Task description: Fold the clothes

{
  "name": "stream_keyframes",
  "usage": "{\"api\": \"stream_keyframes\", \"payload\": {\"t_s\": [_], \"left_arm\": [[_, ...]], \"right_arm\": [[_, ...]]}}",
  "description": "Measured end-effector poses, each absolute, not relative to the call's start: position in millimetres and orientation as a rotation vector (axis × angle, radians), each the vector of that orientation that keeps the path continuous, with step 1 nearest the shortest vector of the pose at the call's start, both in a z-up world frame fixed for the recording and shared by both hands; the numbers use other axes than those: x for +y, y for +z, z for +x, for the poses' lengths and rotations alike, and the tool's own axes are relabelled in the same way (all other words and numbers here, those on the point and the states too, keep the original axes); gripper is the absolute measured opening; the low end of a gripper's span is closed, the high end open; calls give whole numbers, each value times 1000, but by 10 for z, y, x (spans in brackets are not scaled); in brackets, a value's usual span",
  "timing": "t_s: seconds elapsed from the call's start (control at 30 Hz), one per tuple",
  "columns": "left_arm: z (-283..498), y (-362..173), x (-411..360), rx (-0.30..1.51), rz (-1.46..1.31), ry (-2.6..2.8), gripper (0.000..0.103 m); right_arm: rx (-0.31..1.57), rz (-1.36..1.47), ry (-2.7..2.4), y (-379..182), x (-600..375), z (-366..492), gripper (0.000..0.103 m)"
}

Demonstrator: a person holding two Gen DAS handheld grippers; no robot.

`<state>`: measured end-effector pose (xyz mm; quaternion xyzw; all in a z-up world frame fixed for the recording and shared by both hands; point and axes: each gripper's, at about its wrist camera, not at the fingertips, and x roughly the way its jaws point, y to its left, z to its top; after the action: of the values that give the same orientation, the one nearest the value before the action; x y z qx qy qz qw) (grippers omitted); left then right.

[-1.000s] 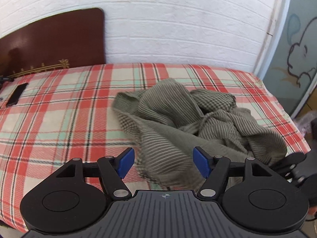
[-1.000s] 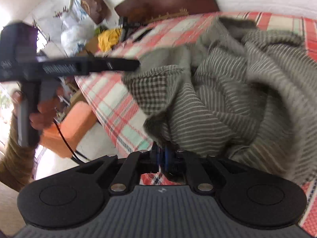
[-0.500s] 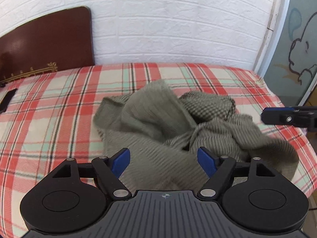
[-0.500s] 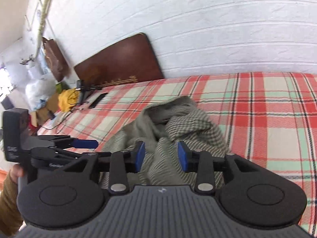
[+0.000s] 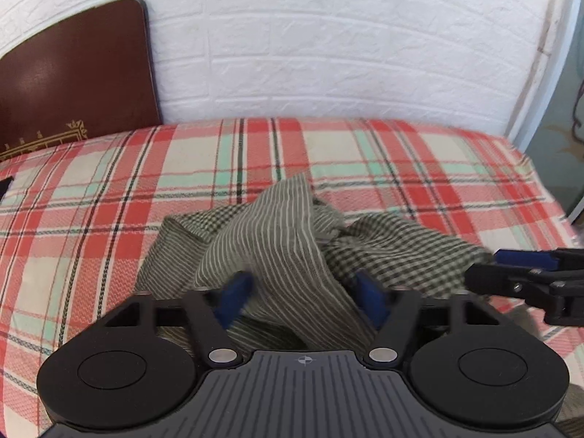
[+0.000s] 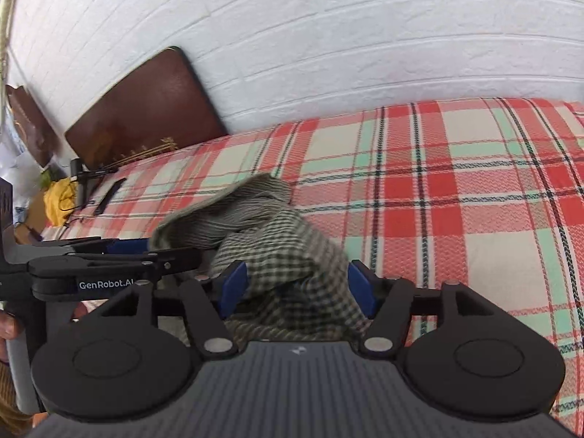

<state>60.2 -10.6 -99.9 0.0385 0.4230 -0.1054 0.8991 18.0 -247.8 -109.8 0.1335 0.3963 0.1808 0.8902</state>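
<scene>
A crumpled olive garment (image 5: 277, 241), part striped and part checked, lies in a heap on the plaid bed sheet (image 5: 109, 182). My left gripper (image 5: 303, 295) is low over the heap. Its jaws are closing, with a raised striped fold between the blue pads (image 5: 237, 294), which do not visibly press on it. My right gripper (image 6: 297, 288) is beside it over the checked part of the garment (image 6: 288, 255). Its jaws are opening and the cloth lies loose between them. Each gripper shows in the other's view: the right gripper (image 5: 525, 277), the left gripper (image 6: 175, 252).
A brown board (image 5: 73, 80) leans on the white brick wall at the bed's far left. A black phone (image 6: 109, 193) lies near that end, with a yellow bundle (image 6: 58, 200) beyond the edge. A pale door (image 5: 569, 109) stands at the right. A hand (image 6: 7, 325) holds the left gripper's handle.
The right gripper went from shut on the cloth to open and swung to face the wall. The left gripper moved in over the heap and its jaws narrowed around a fold.
</scene>
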Motion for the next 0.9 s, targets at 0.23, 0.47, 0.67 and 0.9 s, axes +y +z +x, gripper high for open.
{"api": "stream_keyframes", "payload": {"t_s": [0.23, 0.47, 0.67, 0.9], "left_arm": [[678, -1070, 98, 915, 24, -155, 5], [523, -532, 368, 789, -21, -97, 4], [419, -95, 583, 691, -45, -37, 4], [377, -30, 689, 671, -61, -37, 4]], "right_arm": [[923, 378, 453, -1331, -2479, 337, 19], [753, 446, 449, -721, -2724, 122, 7], [585, 465, 393, -228, -3010, -32, 6], [443, 495, 283, -17, -3437, -197, 6]]}}
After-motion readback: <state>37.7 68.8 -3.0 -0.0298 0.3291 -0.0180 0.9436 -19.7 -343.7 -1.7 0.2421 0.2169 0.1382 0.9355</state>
